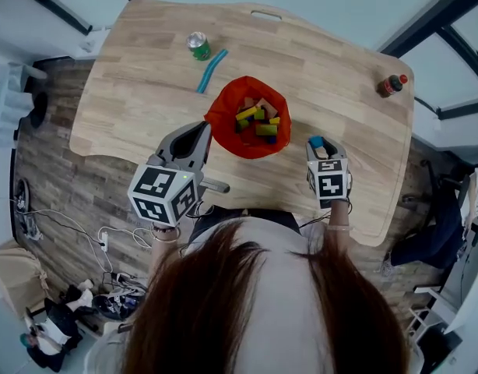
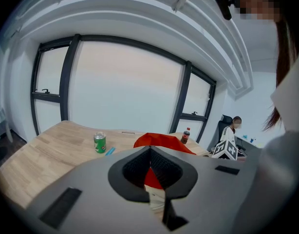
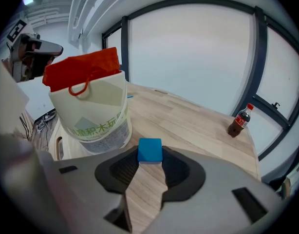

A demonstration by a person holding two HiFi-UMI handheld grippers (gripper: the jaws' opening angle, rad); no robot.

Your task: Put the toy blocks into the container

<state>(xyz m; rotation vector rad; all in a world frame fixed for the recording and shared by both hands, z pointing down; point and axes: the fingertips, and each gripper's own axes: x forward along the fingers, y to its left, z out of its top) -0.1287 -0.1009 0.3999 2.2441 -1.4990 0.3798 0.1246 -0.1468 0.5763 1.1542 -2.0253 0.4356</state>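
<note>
The container is a white bucket lined with a red bag, standing mid-table with several coloured blocks inside. My right gripper is to the right of the bucket, low over the table, shut on a blue block held between its tips. The same blue block shows at the jaw tips in the head view. My left gripper is at the bucket's near-left side, its tips shut together with nothing in them. The red bag rises just beyond them.
A green can and a blue stick lie beyond the bucket at the far side. A cola bottle stands near the table's far right edge. The table's near edge runs just below both grippers. A person sits in the background.
</note>
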